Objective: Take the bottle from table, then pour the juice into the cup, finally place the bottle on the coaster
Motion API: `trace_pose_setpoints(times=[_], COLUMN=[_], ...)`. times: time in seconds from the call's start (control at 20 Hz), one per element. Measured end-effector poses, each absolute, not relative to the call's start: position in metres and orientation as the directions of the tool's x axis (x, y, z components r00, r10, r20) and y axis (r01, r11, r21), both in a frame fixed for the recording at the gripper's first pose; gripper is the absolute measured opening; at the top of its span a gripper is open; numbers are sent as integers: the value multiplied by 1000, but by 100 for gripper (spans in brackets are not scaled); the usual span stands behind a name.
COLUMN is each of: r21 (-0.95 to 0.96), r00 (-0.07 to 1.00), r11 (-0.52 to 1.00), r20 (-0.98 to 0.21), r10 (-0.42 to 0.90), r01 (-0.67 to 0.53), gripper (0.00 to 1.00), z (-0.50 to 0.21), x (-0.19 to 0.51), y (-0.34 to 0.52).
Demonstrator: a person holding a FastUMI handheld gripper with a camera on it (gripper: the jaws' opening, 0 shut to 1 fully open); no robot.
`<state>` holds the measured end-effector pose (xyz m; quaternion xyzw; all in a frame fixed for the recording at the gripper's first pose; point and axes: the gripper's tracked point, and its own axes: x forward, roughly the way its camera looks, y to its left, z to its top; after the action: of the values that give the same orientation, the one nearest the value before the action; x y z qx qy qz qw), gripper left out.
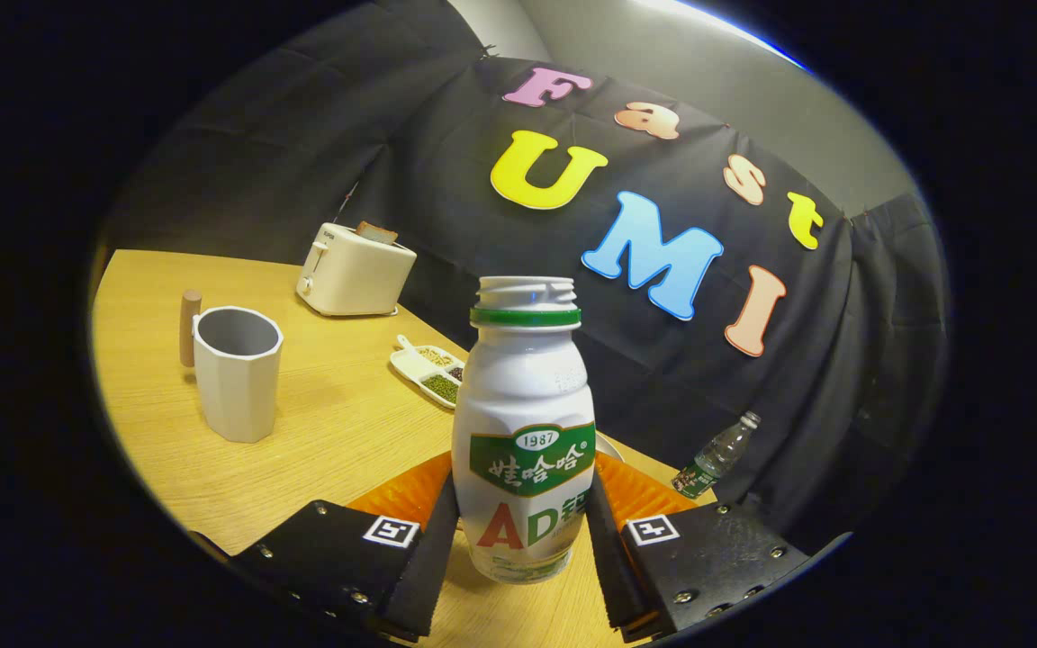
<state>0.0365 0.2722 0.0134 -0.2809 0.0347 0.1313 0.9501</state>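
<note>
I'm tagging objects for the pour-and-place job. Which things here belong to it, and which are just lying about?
Job: bottle, held between the gripper fingers; cup; orange coaster behind the bottle.
Lying about: toaster, divided dish, small clear bottle.

White bottle [525, 423] with green band; grey cup [238, 373]; orange coaster [410, 495].

My gripper [523, 531] has both fingers pressed on the uncapped white bottle [526, 423], held upright over the wooden table [329, 432]. The grey cup [237, 373] stands well off to one side.
</note>
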Motion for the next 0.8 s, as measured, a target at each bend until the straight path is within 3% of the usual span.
trace_pose_setpoints(times=[0.8], r21=[-771], r00=[945], r11=[558], r20=[-174], r10=[277], r01=[-306], gripper=[69], z=[4], x=[40], y=[336])
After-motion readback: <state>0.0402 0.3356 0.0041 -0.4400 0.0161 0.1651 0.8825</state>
